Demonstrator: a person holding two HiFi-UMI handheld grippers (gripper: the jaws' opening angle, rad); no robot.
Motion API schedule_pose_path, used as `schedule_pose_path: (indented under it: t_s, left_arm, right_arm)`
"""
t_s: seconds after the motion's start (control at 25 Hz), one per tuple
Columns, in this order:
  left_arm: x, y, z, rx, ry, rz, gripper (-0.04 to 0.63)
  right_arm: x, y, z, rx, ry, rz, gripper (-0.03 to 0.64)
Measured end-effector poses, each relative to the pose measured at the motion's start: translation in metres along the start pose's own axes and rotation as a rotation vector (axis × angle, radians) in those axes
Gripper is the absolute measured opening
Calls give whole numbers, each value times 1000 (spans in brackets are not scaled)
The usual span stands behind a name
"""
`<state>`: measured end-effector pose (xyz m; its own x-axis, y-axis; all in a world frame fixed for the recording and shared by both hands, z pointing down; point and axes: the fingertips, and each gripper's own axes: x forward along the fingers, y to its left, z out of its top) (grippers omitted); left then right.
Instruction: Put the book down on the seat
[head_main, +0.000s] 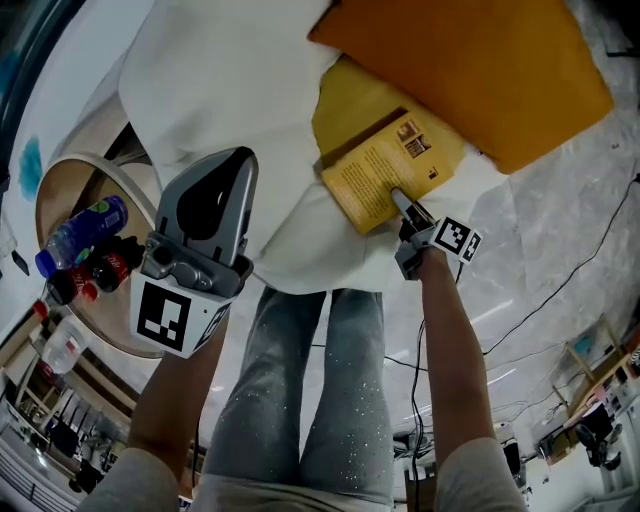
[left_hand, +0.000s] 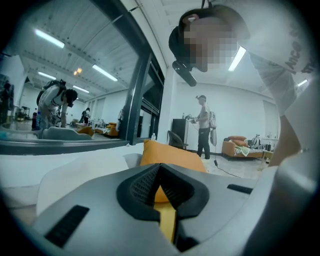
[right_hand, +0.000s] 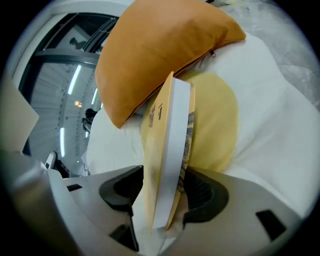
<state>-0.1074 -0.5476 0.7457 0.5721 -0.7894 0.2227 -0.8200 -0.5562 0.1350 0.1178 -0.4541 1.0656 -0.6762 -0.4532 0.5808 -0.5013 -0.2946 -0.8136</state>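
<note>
A yellow-covered book (head_main: 385, 170) lies on a round yellow cushion (head_main: 350, 100) on the white seat (head_main: 220, 80), partly under a big orange pillow (head_main: 470, 70). My right gripper (head_main: 400, 200) is at the book's near edge. In the right gripper view the book (right_hand: 172, 145) stands edge-on between the wide-spread jaws of that gripper (right_hand: 162, 190), and the left pad (right_hand: 122, 187) looks apart from the cover. My left gripper (head_main: 225, 170) is held up over the seat's near left side, and in its own view this gripper (left_hand: 159, 170) is shut on nothing.
A round wooden side table (head_main: 70, 180) with several bottles (head_main: 85, 230) stands left of the seat. My legs (head_main: 310, 390) are in front of the seat. Cables (head_main: 560, 280) run over the marble floor at right. A person (left_hand: 205, 127) stands far off in the room.
</note>
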Motion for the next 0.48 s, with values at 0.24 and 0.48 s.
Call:
schedule_pose_path:
  t_s: [0.24,0.48]
  left_arm:
    - [-1,-1,7,3,-9,8,14]
    - [-1,-2,8,10,5,7,14]
  right_arm:
    - [-31,-17,8,-9,-73,-121,245]
    - [-50,8,31,-271,-179,-225,166]
